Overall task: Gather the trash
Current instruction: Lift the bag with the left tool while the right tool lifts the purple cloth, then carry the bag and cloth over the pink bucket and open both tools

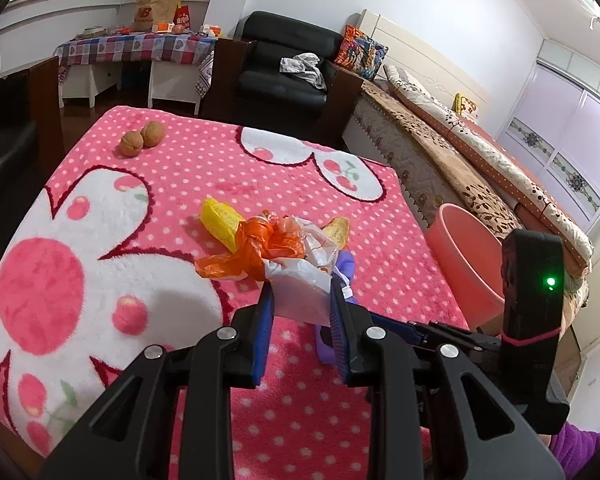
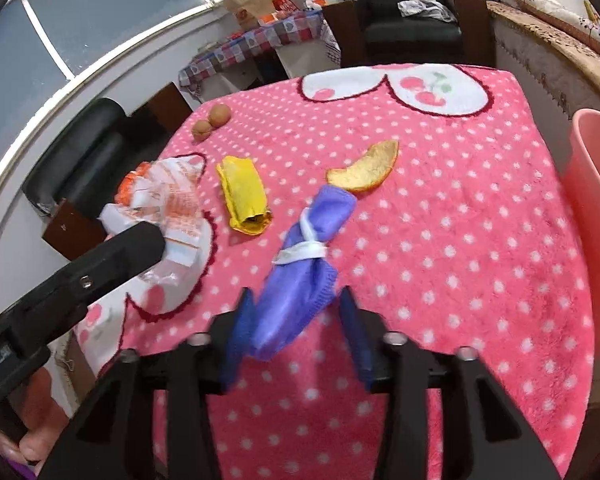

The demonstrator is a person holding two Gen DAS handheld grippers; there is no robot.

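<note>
Left gripper (image 1: 302,300) clamps a crumpled white-and-orange plastic bag (image 1: 296,276) above the pink dotted blanket (image 1: 180,184). Right gripper (image 2: 296,320) stands part open around the purple cloth bundle (image 2: 300,264), pads not pressing. Beyond the bundle: yellow wrapper (image 2: 244,196), peel (image 2: 366,168), two walnuts (image 2: 212,120) farthest. Pink bin (image 2: 596,184) beside the blanket's edge.

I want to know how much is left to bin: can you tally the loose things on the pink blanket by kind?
Walnuts: 2
Crumpled plastic bags: 1 (orange and white, held in the left tool)
Yellow wrappers: 1
Peel pieces: 1
Purple cloth bundles: 1
Total: 6
</note>
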